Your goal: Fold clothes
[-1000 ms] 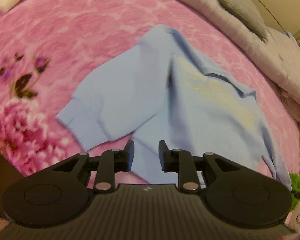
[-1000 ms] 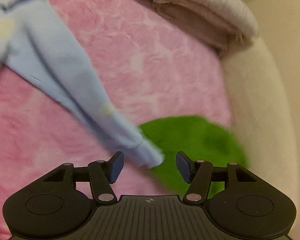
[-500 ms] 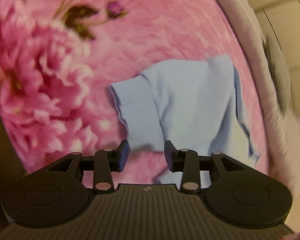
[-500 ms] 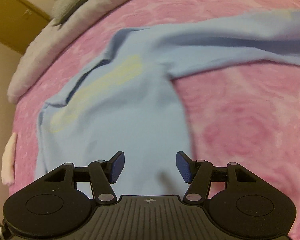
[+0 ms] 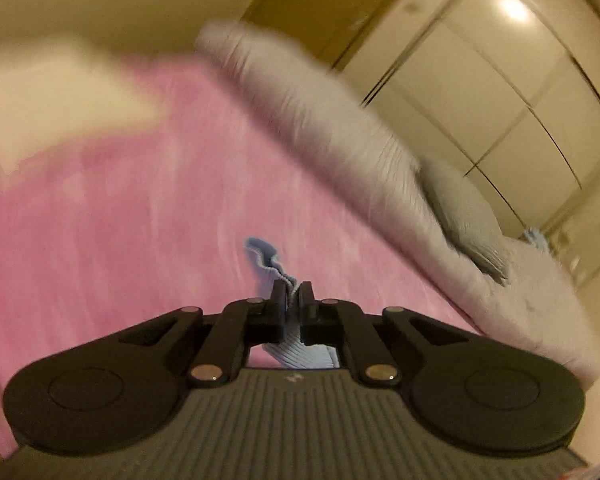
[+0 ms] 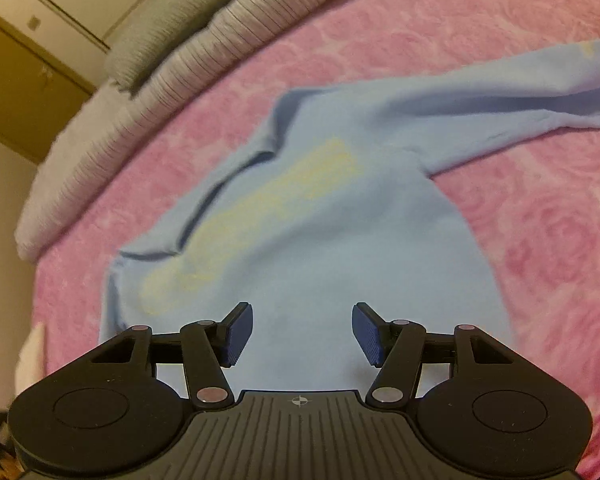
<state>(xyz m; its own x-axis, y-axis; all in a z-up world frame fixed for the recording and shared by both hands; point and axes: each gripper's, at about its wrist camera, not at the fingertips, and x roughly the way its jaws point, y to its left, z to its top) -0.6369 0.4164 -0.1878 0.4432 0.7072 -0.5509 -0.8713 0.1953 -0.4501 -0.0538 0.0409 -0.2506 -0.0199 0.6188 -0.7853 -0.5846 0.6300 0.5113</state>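
Blue sweatshirt beneath spread right tongs; cuff between left tongs

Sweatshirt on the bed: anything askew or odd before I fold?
Yes. The sweatshirt lies skewed and rumpled on the blanket, one sleeve flung sideways. The left gripper pinches a ribbed edge; the right gripper is open over the body.

No legible text (print blurred)

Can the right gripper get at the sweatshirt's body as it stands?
Probably yes. The right gripper is open right above the light blue sweatshirt, which lies spread on the pink blanket with nothing between them.
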